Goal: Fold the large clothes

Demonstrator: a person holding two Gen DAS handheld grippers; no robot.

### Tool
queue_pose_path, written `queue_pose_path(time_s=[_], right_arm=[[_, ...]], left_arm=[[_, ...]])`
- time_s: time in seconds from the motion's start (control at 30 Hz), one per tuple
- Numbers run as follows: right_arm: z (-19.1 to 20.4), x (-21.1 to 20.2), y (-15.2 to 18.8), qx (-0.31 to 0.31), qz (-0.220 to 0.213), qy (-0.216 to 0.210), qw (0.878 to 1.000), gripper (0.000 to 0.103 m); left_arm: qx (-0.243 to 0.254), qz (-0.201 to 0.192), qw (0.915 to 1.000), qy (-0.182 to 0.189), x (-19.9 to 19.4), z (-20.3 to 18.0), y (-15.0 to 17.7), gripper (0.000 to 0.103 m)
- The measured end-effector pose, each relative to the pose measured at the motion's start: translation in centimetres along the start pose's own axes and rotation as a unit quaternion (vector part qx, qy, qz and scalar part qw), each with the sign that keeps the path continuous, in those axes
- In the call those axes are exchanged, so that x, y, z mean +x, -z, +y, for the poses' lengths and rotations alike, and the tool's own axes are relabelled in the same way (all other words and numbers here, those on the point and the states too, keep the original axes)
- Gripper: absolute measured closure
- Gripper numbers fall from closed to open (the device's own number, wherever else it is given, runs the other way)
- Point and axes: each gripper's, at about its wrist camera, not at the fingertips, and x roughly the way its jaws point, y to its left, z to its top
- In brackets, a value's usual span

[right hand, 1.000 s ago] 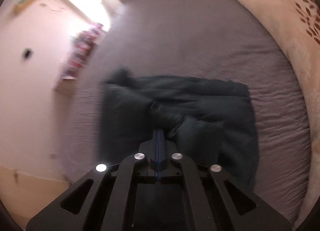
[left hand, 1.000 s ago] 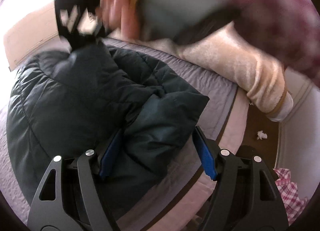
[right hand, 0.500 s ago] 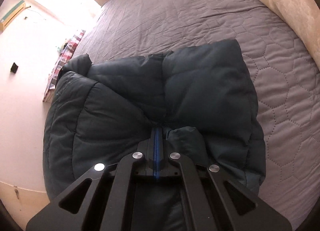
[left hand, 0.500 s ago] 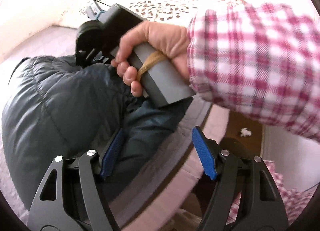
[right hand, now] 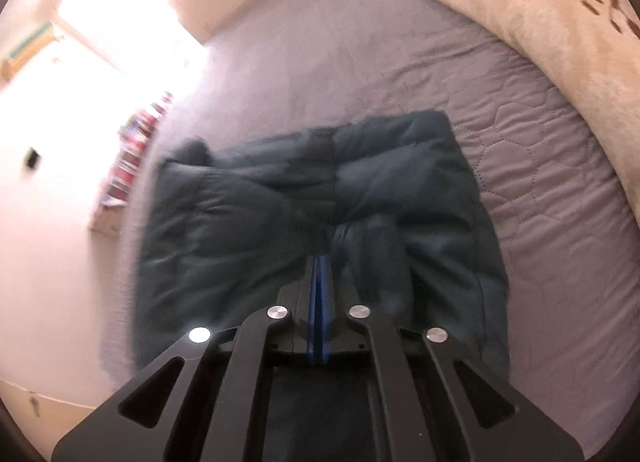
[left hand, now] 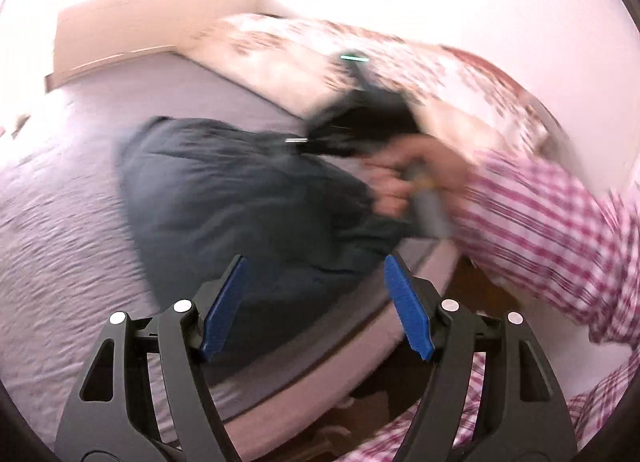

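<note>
A dark quilted jacket (left hand: 240, 198) lies folded on the grey-purple bed cover (left hand: 60, 242). My left gripper (left hand: 315, 262) hangs open above the jacket's near corner and the bed's edge, with nothing between its blue pads. A hand (left hand: 400, 182) in a plaid sleeve (left hand: 540, 222) holds the right gripper's black body (left hand: 356, 126) at the jacket's far side. In the right wrist view the jacket (right hand: 240, 222) fills the middle. My right gripper (right hand: 320, 262) has its pads nearly together on a raised fold of it, and its jaws are just opening. Both views are blurred.
A cream blanket with a brown leaf print (left hand: 320, 46) (right hand: 540, 22) runs along the bed's far side. Brown floor (left hand: 472, 286) shows past the bed's edge on the right. A wooden board (left hand: 120, 34) stands at the bed's end. Plaid cloth (right hand: 132, 158) lies by the far wall.
My left gripper has risen and drawn back, so the jacket looks smaller and more bed shows. The right hand has moved away over the jacket. The right view has pulled back from the jacket.
</note>
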Motion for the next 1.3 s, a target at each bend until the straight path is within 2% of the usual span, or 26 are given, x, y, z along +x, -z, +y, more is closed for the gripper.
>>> queue_pose_path(time_s=[0.13, 0.27, 0.37, 0.43, 0.5, 0.57, 0.63, 0.73, 0.87, 0.97, 1.0, 1.07, 1.2, 1.27, 1.3], right_arm=[[0.9, -5.4, 2.8, -0.039, -0.028, -0.017, 0.999, 0.097], [0.7, -8.0, 8.0, -0.075, -0.016, -0.022, 0.997, 0.096], [-0.2, -7.7, 11.0, -0.087, -0.009, 0.001, 0.996, 0.098], [-2.2, -6.3, 12.4, -0.070, 0.010, 0.026, 0.997, 0.099], [-3.5, -5.3, 13.0, -0.041, 0.021, 0.020, 0.999, 0.100], [-4.0, -4.2, 13.4, -0.025, 0.028, 0.016, 0.999, 0.100], [-3.9, -3.6, 13.6, -0.032, 0.029, 0.019, 0.999, 0.100], [-4.1, -2.9, 14.0, -0.029, 0.029, 0.017, 0.999, 0.100], [-4.4, -2.3, 14.0, -0.021, 0.027, 0.014, 0.999, 0.100], [-4.0, -2.7, 13.9, -0.014, 0.023, 0.019, 0.999, 0.100], [-4.2, -2.8, 13.8, -0.015, 0.022, 0.020, 0.999, 0.098], [-4.1, -3.6, 13.6, -0.015, 0.020, 0.017, 1.000, 0.096], [-3.3, -5.4, 12.9, -0.008, 0.008, 0.012, 1.000, 0.085], [-3.0, -6.5, 12.3, 0.000, -0.006, 0.017, 1.000, 0.069], [-3.1, -7.0, 12.2, 0.005, -0.010, 0.022, 1.000, 0.056]], left_arm=[[-0.066, 0.002, 0.9971, -0.037, -1.0, 4.1, 0.5, 0.033], [-0.158, 0.027, 0.9868, -0.021, 0.5, 7.3, 1.5, 0.033], [-0.165, 0.059, 0.9844, -0.018, 2.9, 7.2, 2.3, 0.033], [-0.164, 0.089, 0.9817, -0.037, 4.6, 7.2, 3.2, 0.033], [-0.170, 0.116, 0.9769, -0.059, 5.9, 7.8, 4.1, 0.033], [-0.188, 0.129, 0.9719, -0.058, 6.3, 8.5, 4.9, 0.033], [-0.198, 0.133, 0.9695, -0.056, 6.6, 8.8, 5.2, 0.033], [-0.169, 0.137, 0.9732, -0.075, 7.1, 8.0, 5.2, 0.031], [-0.169, 0.135, 0.9735, -0.073, 6.8, 7.9, 4.6, 0.031], [-0.177, 0.108, 0.9763, -0.062, 4.9, 8.5, 3.7, 0.031], [-0.186, 0.094, 0.9766, -0.052, 4.1, 8.9, 3.1, 0.029], [-0.208, 0.068, 0.9751, -0.039, 3.0, 9.7, 2.1, 0.020], [-0.240, 0.044, 0.9695, -0.020, 2.6, 11.3, 0.8, 0.013], [-0.246, 0.046, 0.9680, -0.017, 3.1, 11.8, 0.3, 0.012], [-0.248, 0.049, 0.9673, -0.017, 3.5, 12.0, 0.2, 0.012]])
